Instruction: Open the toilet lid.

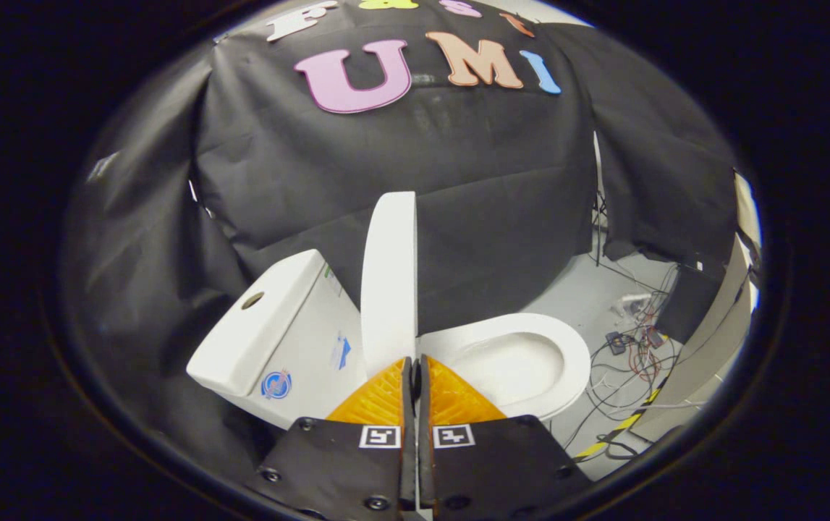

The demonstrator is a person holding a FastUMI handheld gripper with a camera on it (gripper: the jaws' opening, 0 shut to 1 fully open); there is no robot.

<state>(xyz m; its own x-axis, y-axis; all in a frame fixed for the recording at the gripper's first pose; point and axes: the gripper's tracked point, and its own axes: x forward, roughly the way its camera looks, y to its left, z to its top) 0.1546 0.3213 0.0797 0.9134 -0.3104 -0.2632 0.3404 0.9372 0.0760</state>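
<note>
A white toilet stands just ahead of me. Its lid is raised and stands nearly upright, edge-on to me, between the tank on the left and the seat ring with the open bowl on the right. My gripper sits right at the lid's lower front edge. Its two fingers are pressed together with only a thin slit between them, and nothing shows in that slit. The tips touch or nearly touch the lid's rim, but I cannot tell which.
Black cloth hangs behind and to the left of the toilet. On the pale floor to the right lie tangled cables, small electronic parts and a strip of yellow-black tape. A light panel stands at the far right.
</note>
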